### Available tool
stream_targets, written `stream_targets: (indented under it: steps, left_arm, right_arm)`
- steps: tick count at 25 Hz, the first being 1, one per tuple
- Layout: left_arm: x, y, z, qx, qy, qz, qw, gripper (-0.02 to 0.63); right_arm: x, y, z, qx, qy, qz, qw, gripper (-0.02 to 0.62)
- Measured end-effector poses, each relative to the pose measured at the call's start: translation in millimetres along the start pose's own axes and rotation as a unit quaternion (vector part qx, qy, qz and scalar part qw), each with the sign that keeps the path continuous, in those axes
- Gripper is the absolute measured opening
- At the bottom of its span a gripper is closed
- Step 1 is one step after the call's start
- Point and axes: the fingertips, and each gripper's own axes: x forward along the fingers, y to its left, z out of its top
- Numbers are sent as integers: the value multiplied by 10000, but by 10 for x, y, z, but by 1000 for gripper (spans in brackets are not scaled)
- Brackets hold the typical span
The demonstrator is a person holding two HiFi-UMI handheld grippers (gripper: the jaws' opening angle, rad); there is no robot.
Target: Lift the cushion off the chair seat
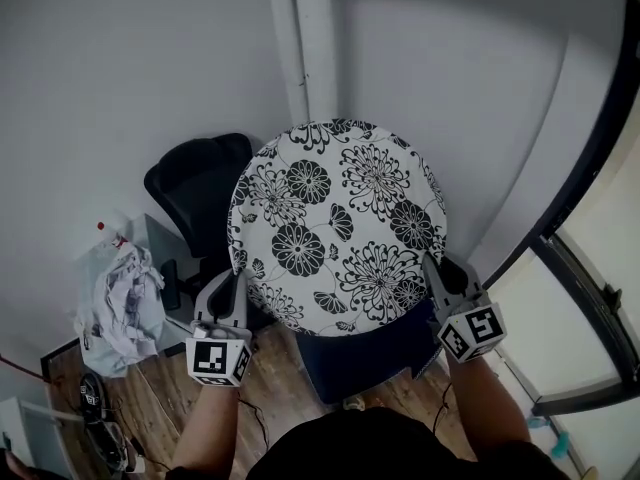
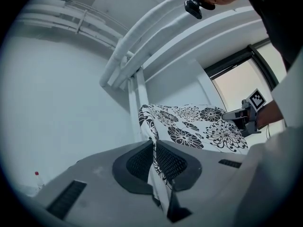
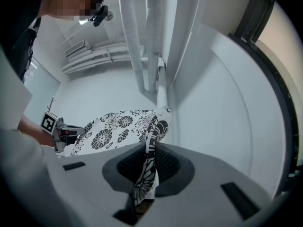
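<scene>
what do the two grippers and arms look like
Both the left gripper and the right gripper have pale grey bodies narrowing to the jaws, with dark mesh-textured pads inside. Each carries a white cube printed with black square markers. The forearms are unsleeved; the person wears a dark top.

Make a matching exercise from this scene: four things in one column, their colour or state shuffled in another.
Things:
1. cushion
2. office chair
3. left hand-held gripper
4. pipes

Descriptions:
a. black, beside the wall
b. white, running up the wall
c. floral, black on white
d. shut on the cushion's edge

Pairs: 1-c, 2-a, 3-d, 4-b
</scene>
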Motion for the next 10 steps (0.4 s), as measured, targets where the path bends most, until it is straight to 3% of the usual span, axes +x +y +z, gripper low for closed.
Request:
stream_targets:
  steps: [10]
  left_arm:
    - [9, 36, 15, -14, -200, 64, 9998, 18]
  right_arm:
    - [3, 21, 48, 377, -172, 72, 9991, 41]
